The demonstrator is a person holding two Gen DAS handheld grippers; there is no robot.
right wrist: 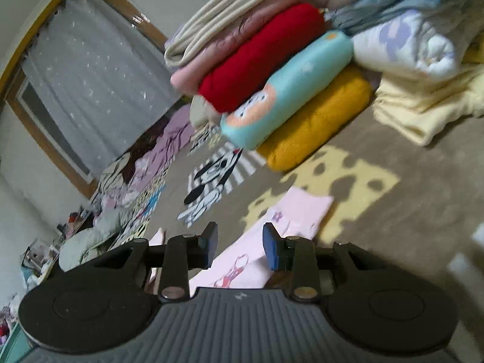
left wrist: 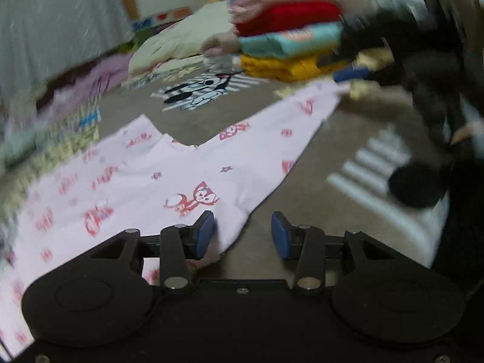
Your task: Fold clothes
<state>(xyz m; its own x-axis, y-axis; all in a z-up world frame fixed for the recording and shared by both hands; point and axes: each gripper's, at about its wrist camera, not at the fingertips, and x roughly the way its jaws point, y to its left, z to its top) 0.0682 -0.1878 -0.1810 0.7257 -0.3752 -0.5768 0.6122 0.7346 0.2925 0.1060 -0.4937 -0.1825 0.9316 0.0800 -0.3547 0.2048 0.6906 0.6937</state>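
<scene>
From my left tool (left wrist: 242,231) I see a brown rug (left wrist: 302,181) on the floor, with a cartoon dog picture (left wrist: 196,93) and white stripes (left wrist: 372,163) on it. A pink shirt with little red foxes (left wrist: 145,178) lies spread flat on the rug. One sleeve stretches far away to the right. My left tool is open, and the edge of the shirt sits just by its left finger, not pinched. Behind the shirt is a pile of folded clothes (left wrist: 287,39), red, blue-green and yellow. A cream pillow (left wrist: 181,42) lies to its left, and a grey curtain (left wrist: 54,21) hangs at the back. This picture is blurry. From my right tool (right wrist: 240,243) I see the same rug (right wrist: 408,196) with a yellow cheese shape (right wrist: 348,178). The end of the pink sleeve (right wrist: 299,211) lies on it, reaching under my open right tool, which holds nothing. The folded pile (right wrist: 272,75) is close ahead, with a pale yellow blanket (right wrist: 423,112) beside it. The curtain covers a window with a wood frame (right wrist: 45,142).
</scene>
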